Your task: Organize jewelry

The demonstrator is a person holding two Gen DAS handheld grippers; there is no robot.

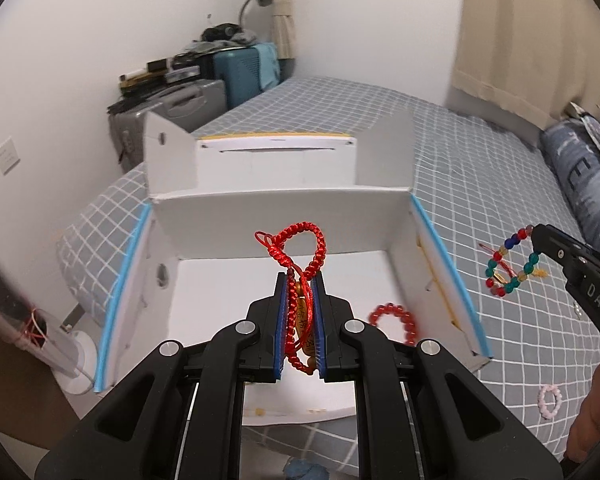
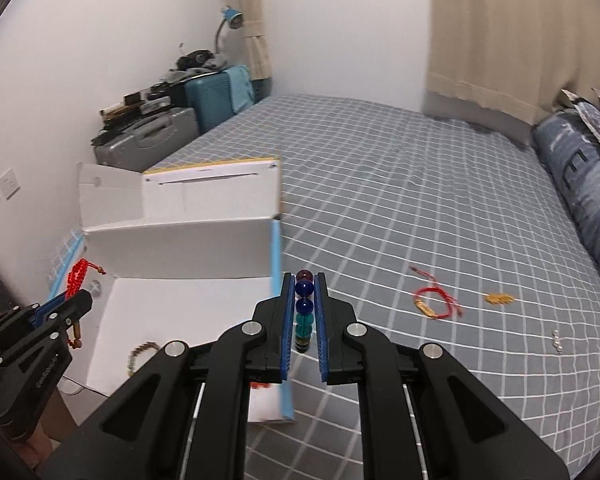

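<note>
Both grippers loaded. Left gripper [image 1: 300,280] has its jaws clamped on the red braided cord bracelet [image 1: 300,248] – the loop sticks out past the fingertips, gold charm and cord tails pinched between the blue pads, held over the open white box [image 1: 260,216] on the bed [image 2: 420,200]. Right gripper [image 2: 305,280] is clamped on the multicolour bead bracelet [image 1: 508,268]; the right wrist view shows only an edge-on column of beads between the pads, the left wrist view shows the rest of the ring hanging free outside the box's right wall, above the sheet. Already in the box: a red bead bracelet [image 1: 394,320] near the right wall, and a brownish bead bracelet [image 2: 140,354] on the floor. On the sheet, not yet collected: a thin red cord bracelet [image 2: 434,300] with a gold tube, a small gold piece [image 2: 499,299], some tiny pale beads [image 2: 557,338], a pink bead ring [image 1: 550,400]. Handling, my read: all very light. The braided cord is limp and grippy, won't slip, but may snag on the pad ribs at release – open wide. Beads look glassy and round, likely to roll or squirt out of a pinch; grip across two or three beads rather than one, and set down low instead of dropping. Flat thin cords on soft bedding will need a pinch at the charm.
</note>
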